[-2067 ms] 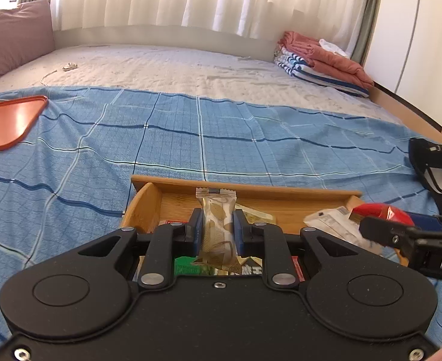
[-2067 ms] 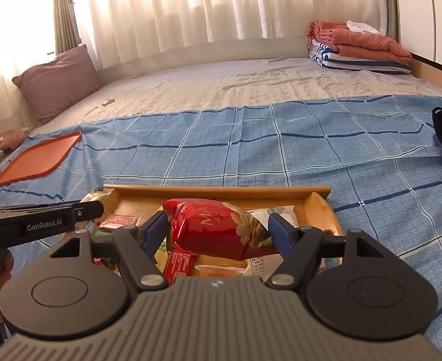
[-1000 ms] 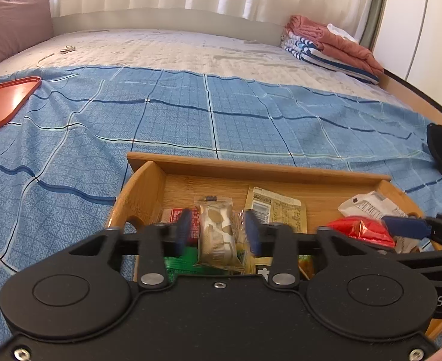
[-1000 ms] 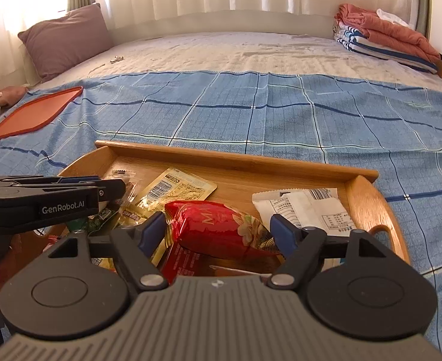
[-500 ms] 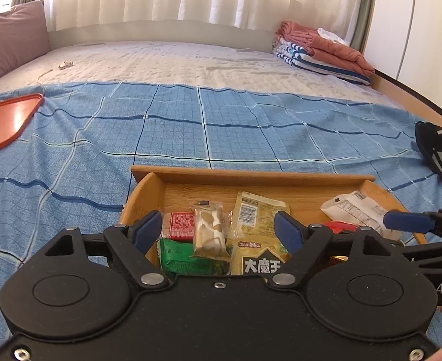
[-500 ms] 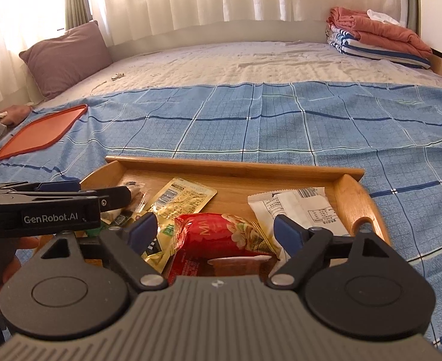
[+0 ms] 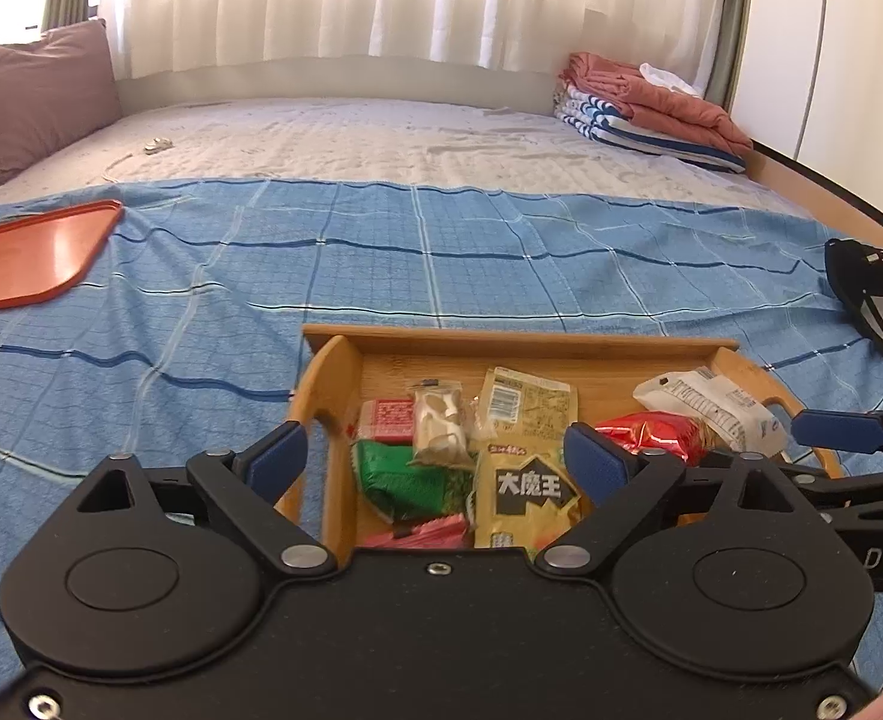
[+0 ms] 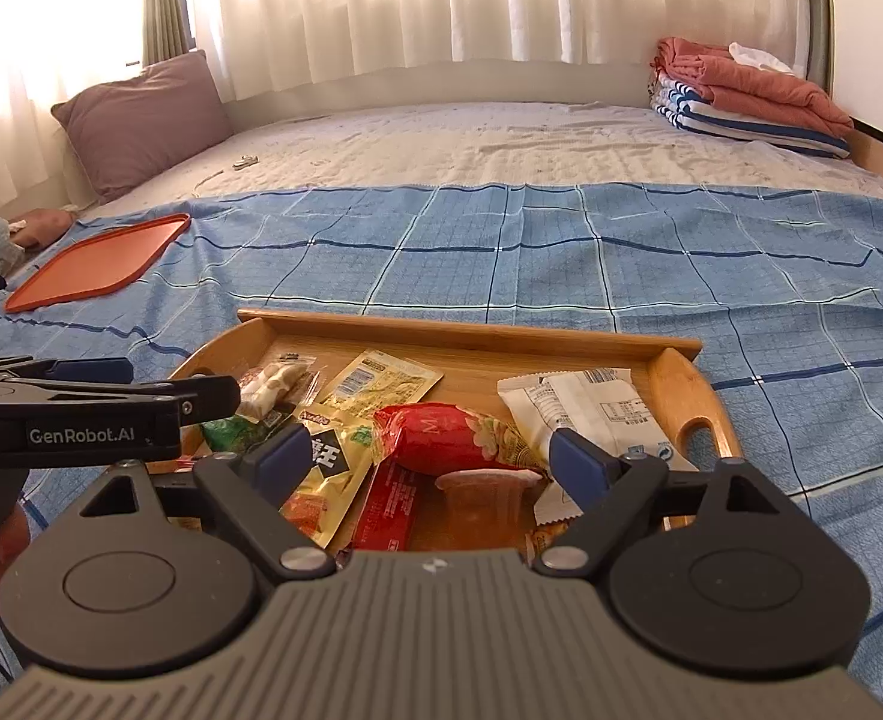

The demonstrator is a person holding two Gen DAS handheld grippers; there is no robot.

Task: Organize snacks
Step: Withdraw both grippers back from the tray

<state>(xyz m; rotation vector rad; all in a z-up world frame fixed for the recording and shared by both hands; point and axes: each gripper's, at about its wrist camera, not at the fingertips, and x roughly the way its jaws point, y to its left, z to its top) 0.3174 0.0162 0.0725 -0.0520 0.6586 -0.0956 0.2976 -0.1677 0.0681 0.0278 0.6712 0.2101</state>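
Item one: my left hand-held gripper (image 7: 435, 456) stood wide open, its jaws having just been opening, gripping nothing; the beige snack bar (image 7: 439, 421) lay free in the wooden tray (image 7: 519, 339), beyond the pads.

Item two: my right hand-held gripper (image 8: 429, 456) was likewise spread open, jaws having just widened, with the red snack bag (image 8: 453, 435) lying loose between them on the tray floor, untouched by either pad.

Item three: the tray rested on the blue checked blanket (image 7: 381, 264) over the bed. I logged in it a green packet (image 7: 408, 483), a yellow packet with black lettering (image 7: 528, 495), a small red box (image 7: 388, 420), a white wrapper (image 8: 585, 411) and a red stick pack (image 8: 388, 504).

Item four: an orange tray (image 8: 99, 261) lay well apart to the left; folded bedding (image 8: 747, 96) sat at the far right.
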